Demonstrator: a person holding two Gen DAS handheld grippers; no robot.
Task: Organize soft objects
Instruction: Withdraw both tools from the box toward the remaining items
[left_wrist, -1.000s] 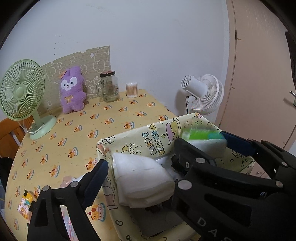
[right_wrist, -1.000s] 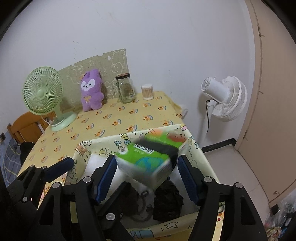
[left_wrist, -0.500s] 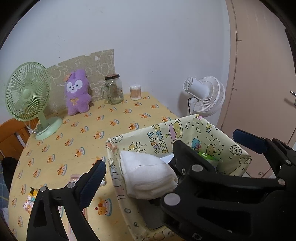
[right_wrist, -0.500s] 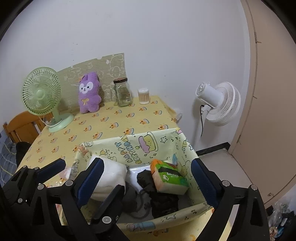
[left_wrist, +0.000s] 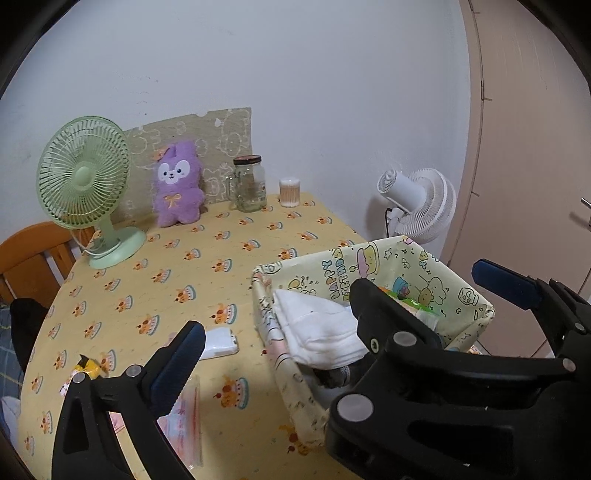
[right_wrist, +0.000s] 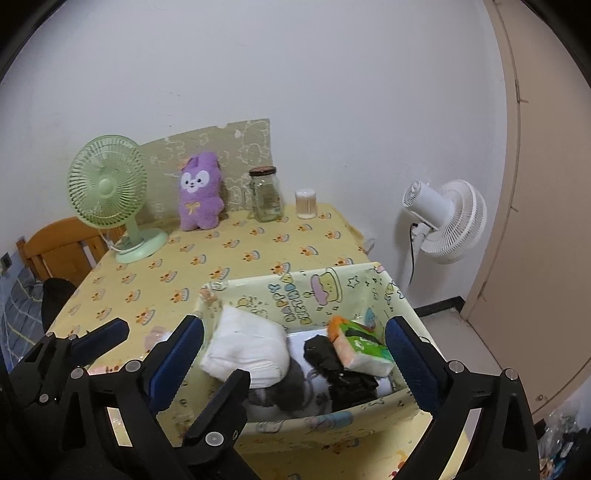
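1. The left gripper (left_wrist: 332, 299) is opening wide with nothing between its jaws. The right gripper (right_wrist: 295, 347) is opening too, hanging over the fabric bin (right_wrist: 295, 291), gripping nothing.
2. The tissue pack (right_wrist: 360, 347) is lying in the bin's right half, tilted against dark clothing (right_wrist: 343, 373). The folded white towel (right_wrist: 247, 350) is sitting at its left end.
3. The likely next target, a small white packet (left_wrist: 219, 341), is lying flat on the tablecloth (left_wrist: 207, 266), just left of the bin, long axis running left to right. It is lying beside the left gripper's left finger, so that hand is nearer.
4. The purple plush (left_wrist: 177, 184) is standing at the table's far edge against the wall, well apart from both hands.
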